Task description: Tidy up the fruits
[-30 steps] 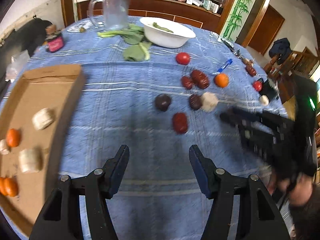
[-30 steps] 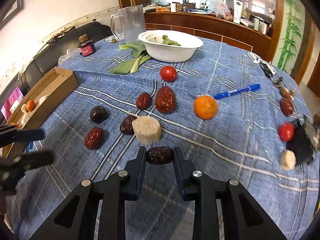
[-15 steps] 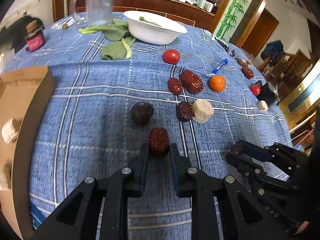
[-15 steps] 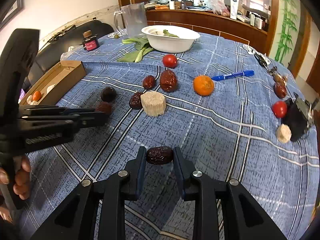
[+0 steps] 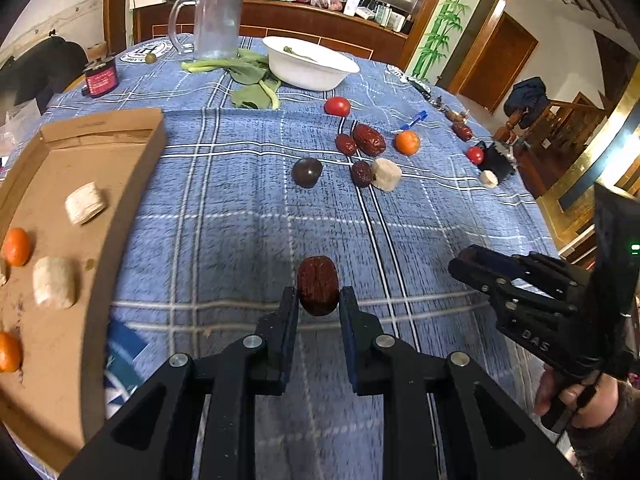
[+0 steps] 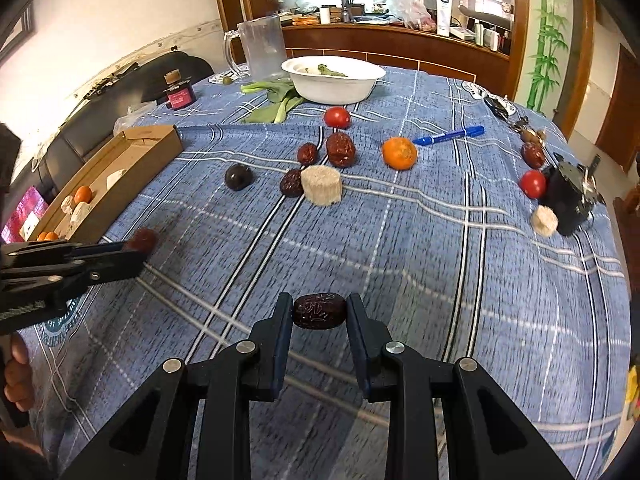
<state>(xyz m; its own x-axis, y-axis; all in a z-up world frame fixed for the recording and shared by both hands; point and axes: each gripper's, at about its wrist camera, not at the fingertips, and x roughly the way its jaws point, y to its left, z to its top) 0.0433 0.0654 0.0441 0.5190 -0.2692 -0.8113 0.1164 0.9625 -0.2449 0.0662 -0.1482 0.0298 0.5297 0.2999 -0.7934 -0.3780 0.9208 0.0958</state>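
Two handheld grippers over a blue checked tablecloth (image 5: pixel 224 216). At lower centre of the left view, the left gripper (image 5: pixel 318 300) pinches a red date (image 5: pixel 318 290). At lower centre of the right view, the right gripper (image 6: pixel 319 312) clamps a dark date (image 6: pixel 319 311). A cardboard box (image 5: pixel 108 132) at the left edge holds oranges and pale chunks. This looks like the carrying step; next, each date likely needs moving over the box and releasing

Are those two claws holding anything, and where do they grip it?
Each holds a date: left gripper pinches a red date's sides; right gripper clamps a darker date by its ends.
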